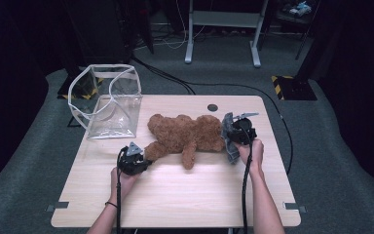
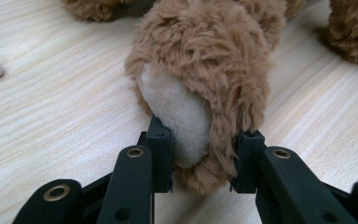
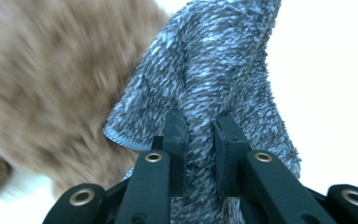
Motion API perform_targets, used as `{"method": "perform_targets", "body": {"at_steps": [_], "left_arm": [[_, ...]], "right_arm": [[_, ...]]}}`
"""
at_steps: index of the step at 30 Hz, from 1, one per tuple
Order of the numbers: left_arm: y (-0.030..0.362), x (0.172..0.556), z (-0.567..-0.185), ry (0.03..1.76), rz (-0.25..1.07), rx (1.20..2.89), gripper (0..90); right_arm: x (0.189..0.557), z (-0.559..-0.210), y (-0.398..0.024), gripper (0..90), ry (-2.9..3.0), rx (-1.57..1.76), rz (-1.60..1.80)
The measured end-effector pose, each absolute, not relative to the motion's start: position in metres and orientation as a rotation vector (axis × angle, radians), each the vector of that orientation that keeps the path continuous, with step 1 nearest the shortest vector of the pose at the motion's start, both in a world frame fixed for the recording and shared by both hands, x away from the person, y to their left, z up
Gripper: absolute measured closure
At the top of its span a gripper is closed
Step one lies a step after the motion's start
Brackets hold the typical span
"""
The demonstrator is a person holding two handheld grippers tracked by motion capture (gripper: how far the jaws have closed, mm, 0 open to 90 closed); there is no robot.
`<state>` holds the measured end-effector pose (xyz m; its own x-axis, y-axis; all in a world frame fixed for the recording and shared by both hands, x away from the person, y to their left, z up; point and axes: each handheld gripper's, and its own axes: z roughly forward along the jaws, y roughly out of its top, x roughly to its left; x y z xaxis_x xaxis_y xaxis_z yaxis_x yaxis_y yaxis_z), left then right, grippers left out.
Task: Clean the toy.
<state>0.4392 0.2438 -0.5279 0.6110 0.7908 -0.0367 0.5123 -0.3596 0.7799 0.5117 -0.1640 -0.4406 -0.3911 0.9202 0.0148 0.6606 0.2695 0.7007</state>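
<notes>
A brown plush teddy bear (image 1: 185, 134) lies on its side across the middle of the wooden table (image 1: 175, 195). My left gripper (image 1: 141, 155) is shut on one of its feet (image 2: 200, 107), the pads pressing the fur on either side of the pale sole. At the bear's head end, my right gripper (image 1: 233, 139) is shut on a grey knitted cloth (image 3: 214, 79), a fold of it pinched between the pads. The cloth (image 1: 231, 146) hangs against the bear's head, whose brown fur (image 3: 42, 93) is blurred.
A clear plastic bag with white trim (image 1: 108, 100) stands open at the table's back left corner. A small dark hole (image 1: 213, 107) sits near the back edge. Cables trail from both grippers toward the front. Bare tabletop lies in front of the bear.
</notes>
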Motion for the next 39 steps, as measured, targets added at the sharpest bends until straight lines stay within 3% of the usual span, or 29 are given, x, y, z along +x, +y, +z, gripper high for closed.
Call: {"method": "perform_targets", "body": {"at_steps": [6,12,22,33,39], "left_arm": [[0.244,0.439,-0.528,1.025,0.447,2.042,66.7],[0.244,0.439,-0.528,1.027,0.445,2.040,66.7],[0.244,0.439,-0.528,1.028,0.446,2.039,66.7],[0.244,0.439,-0.528,1.028,0.446,2.041,66.6],[0.244,0.439,-0.528,1.029,0.446,2.040,66.6]], "right_arm": [[0.523,-0.421,-0.150,77.5,2.109,1.379,0.903],[0.541,-0.445,-0.136,78.0,2.193,1.404,0.832],[0.522,-0.477,-0.145,78.0,2.366,1.423,0.744],[0.502,-0.411,-0.153,77.4,2.153,1.337,0.944],[0.503,-0.407,-0.126,77.3,2.202,1.270,0.946]]}}
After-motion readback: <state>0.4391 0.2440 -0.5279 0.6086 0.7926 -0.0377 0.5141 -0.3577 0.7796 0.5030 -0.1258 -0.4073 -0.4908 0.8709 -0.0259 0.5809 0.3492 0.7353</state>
